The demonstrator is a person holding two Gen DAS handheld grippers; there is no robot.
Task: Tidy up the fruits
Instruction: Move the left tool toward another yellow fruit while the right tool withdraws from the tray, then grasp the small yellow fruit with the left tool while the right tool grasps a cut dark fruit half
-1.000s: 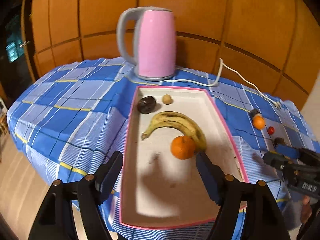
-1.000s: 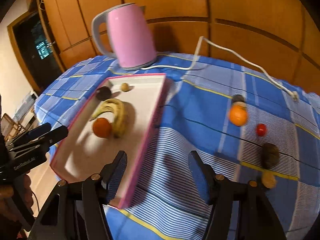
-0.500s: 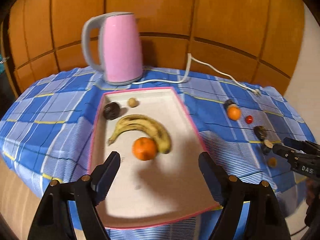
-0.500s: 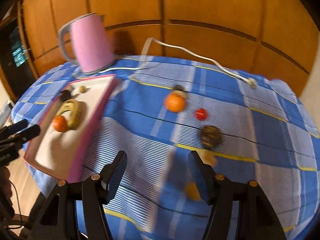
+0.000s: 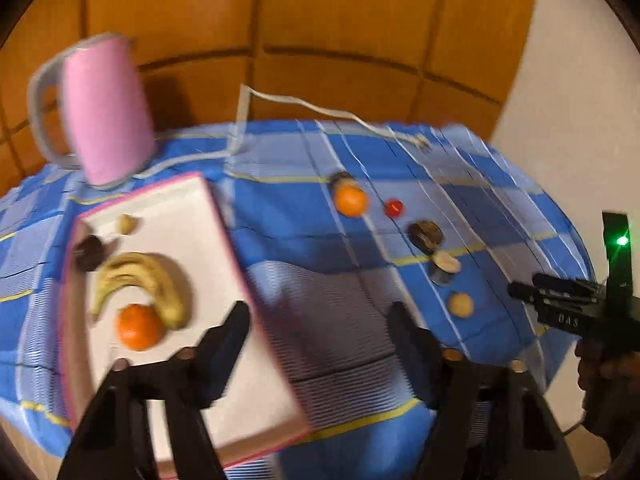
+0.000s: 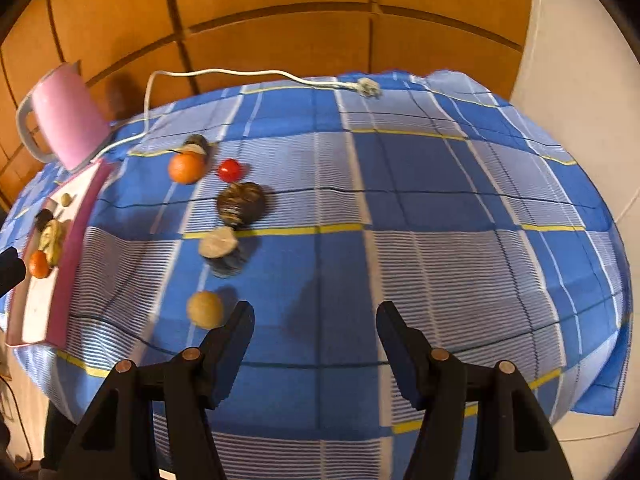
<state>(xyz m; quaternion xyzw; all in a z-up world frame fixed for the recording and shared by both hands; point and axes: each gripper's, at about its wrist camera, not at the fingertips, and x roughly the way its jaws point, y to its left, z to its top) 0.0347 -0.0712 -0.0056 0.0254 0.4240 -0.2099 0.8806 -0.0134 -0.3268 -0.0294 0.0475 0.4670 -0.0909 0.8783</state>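
**Both claws spread, fruit split between tray and cloth**

The left gripper (image 5: 320,320) hangs above the table with its fingers spread wide and nothing between them; it sits over the right edge of the tray (image 5: 208,216) and the striped cloth (image 5: 320,280) beside it. The right gripper (image 6: 316,320) is also spread and empty, above the cloth, with the small tan ball (image 6: 205,309) just beside its left finger.

In the tray lie a banana (image 5: 140,280), an orange (image 5: 140,327) touching the banana, a dark round fruit (image 5: 90,254) and a small tan fruit (image 5: 127,224) near the far end.

On the cloth, right of the tray, a row of fruits runs from far to near: a second orange (image 6: 186,167) with a dark item (image 6: 196,143) touching it behind, a small red fruit (image 6: 229,169), a large dark-brown fruit (image 6: 241,203), a cut piece with a pale face (image 6: 220,250), maybe a halved fruit because the view is blurred, and then the tan ball.

A pink kettle (image 6: 66,122) stands at the far end of the tray, and its white cord (image 6: 240,73) lies across the back of the table.
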